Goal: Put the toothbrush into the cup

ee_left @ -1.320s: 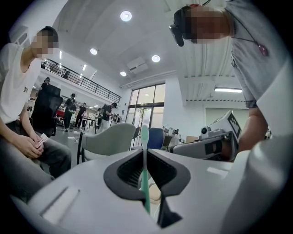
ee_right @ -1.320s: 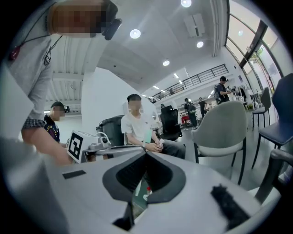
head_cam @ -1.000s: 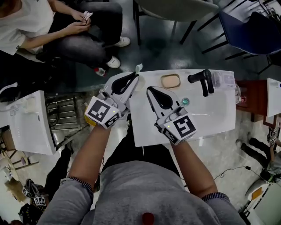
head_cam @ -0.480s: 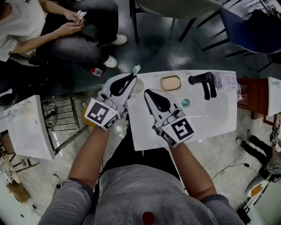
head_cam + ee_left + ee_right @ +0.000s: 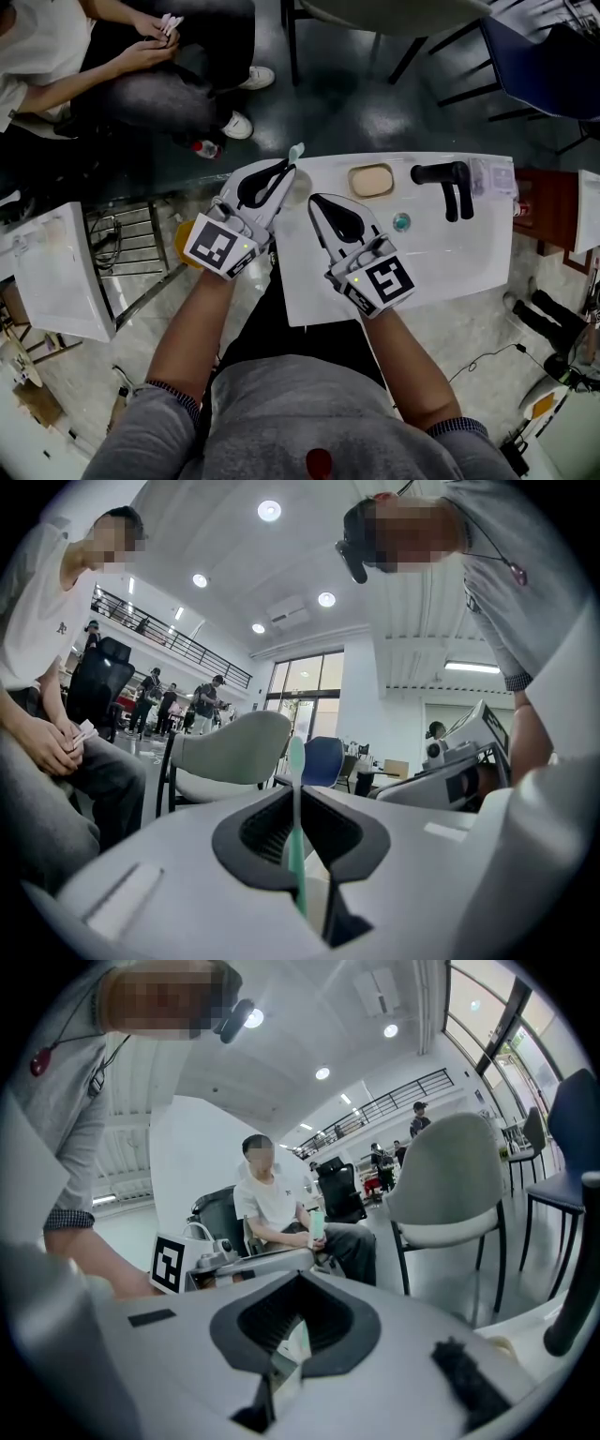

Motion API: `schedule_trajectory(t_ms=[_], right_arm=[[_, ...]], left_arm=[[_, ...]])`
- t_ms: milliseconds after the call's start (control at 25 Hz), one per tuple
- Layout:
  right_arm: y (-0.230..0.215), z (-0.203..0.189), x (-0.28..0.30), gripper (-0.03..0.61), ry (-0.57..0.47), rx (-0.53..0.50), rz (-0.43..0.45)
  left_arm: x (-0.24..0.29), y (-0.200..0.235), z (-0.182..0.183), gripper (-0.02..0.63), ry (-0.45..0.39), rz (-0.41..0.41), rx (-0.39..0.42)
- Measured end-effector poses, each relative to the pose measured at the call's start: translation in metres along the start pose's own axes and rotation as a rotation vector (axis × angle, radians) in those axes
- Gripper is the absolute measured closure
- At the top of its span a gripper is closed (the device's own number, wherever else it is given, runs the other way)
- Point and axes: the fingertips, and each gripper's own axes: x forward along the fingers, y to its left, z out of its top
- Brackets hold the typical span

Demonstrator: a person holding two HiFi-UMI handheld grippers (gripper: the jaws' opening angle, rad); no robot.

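We've got the toothbrush (image 5: 295,817) pinched upright in the left gripper (image 5: 289,169); the right gripper (image 5: 315,200) is empty, jaws pressed together. Brush isn't in yet: what looks like the cup (image 5: 298,187) sits on the sink (image 5: 441,262) corner near both tips, so lowering & release are left, we reckon.

Mint-green toothbrush (image 5: 296,808), white basin (image 5: 450,258), black tap (image 5: 441,174).

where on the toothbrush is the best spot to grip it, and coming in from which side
Mid-handle, from the side with level jaws, as the left gripper has it. The toothbrush is a thin straight stick standing upright, so jaws closing across its stem pinch it squarely and leave both ends free.
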Motion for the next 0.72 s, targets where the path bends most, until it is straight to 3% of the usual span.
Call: schedule_trajectory(t_ms=[720], right_arm=[[-0.005, -0.017, 0.014, 0.565, 0.023, 0.032, 0.0]], left_arm=[[0.004, 0.006, -0.032, 0.58, 0.052, -0.018, 0.059]])
